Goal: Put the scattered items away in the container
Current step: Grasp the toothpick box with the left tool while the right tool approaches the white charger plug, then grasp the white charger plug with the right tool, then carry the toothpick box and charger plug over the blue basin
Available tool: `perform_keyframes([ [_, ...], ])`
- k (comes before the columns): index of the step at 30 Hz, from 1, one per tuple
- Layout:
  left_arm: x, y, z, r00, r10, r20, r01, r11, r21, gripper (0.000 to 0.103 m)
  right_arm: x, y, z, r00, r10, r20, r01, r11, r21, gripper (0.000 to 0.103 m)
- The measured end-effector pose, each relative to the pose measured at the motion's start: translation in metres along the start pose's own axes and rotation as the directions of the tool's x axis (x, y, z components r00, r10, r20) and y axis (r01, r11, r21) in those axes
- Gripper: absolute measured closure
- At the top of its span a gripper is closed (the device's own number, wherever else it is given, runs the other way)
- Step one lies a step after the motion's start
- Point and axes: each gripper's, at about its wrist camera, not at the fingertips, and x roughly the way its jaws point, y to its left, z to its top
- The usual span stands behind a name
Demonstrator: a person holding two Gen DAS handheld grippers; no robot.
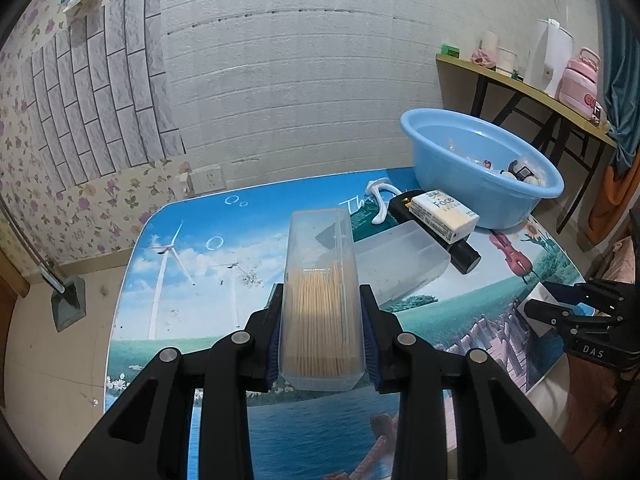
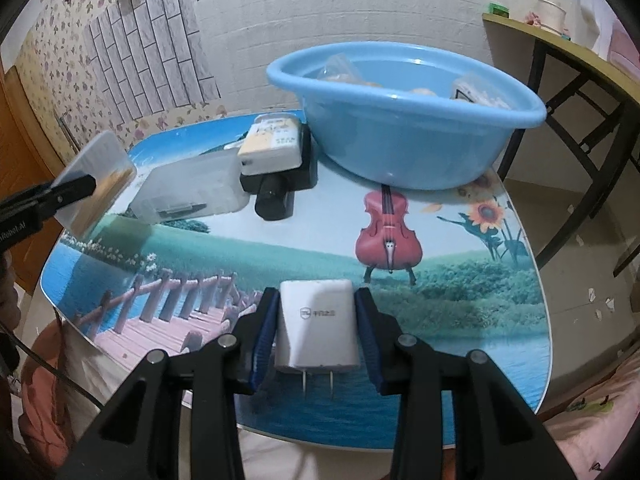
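The left claw point(image 1: 322, 340) is clamping a clear, tall plastic toothpick box point(image 1: 320, 296) above the glossy worktop point(image 1: 168, 280). The right claw point(image 2: 316, 332) is gripping a smooth white charger point(image 2: 316, 324), near the round blue basin point(image 2: 400, 140).

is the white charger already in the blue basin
No, the white charger sits between the right gripper pads above the table, well short of the blue basin.
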Motion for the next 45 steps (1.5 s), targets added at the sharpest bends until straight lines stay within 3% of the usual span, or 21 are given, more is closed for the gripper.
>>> perform_keyframes([
  [6,0.0,0.002,0.001,1.0,0.002,0.001,-0.002,1.0,-0.002,0.071,0.005,-0.001,0.001,1.0,0.009,-0.019,-0.009,1.0,0.004,0.064],
  [10,0.001,0.001,0.0,1.0,-0.002,-0.004,0.002,1.0,0.003,0.071,0.01,-0.002,0.002,1.0,-0.007,-0.02,0.008,1.0,0.013,0.051],
  [13,0.001,0.0,0.0,1.0,0.002,-0.006,-0.002,1.0,0.009,0.071,0.014,-0.001,0.004,0.999,-0.035,-0.003,0.035,0.999,0.01,0.051],
  [15,0.001,0.0,0.0,1.0,0.005,-0.004,-0.005,1.0,0.008,0.071,0.016,0.0,0.004,0.999,-0.033,0.004,0.033,0.999,0.005,0.051],
  [16,0.0,0.001,0.0,1.0,0.006,-0.002,-0.006,1.0,0.005,0.071,0.016,0.0,0.004,1.0,-0.025,0.009,0.025,1.0,0.004,0.064],
  [17,0.001,0.001,0.001,1.0,0.006,0.0,-0.006,1.0,0.004,0.071,0.015,0.0,0.003,1.0,-0.011,0.017,0.011,1.0,0.006,0.065],
  [25,-0.016,-0.009,0.01,0.999,-0.003,0.047,0.002,1.0,0.023,0.071,-0.019,0.0,0.011,0.991,-0.001,0.132,-0.002,1.0,0.022,0.066],
  [29,-0.021,-0.017,0.018,0.998,-0.021,0.067,0.019,1.0,0.02,0.071,-0.041,0.002,0.019,0.98,0.066,0.189,-0.073,0.997,0.03,0.066],
  [32,-0.024,-0.027,0.027,0.996,-0.038,0.085,0.036,0.999,0.031,0.071,-0.052,0.014,0.029,0.968,0.072,0.241,-0.071,0.997,-0.011,0.066],
  [45,-0.004,-0.074,0.074,0.988,-0.113,0.103,0.104,0.991,0.083,0.071,-0.071,-0.009,0.068,0.941,0.1,0.322,-0.108,0.994,0.009,0.066],
])
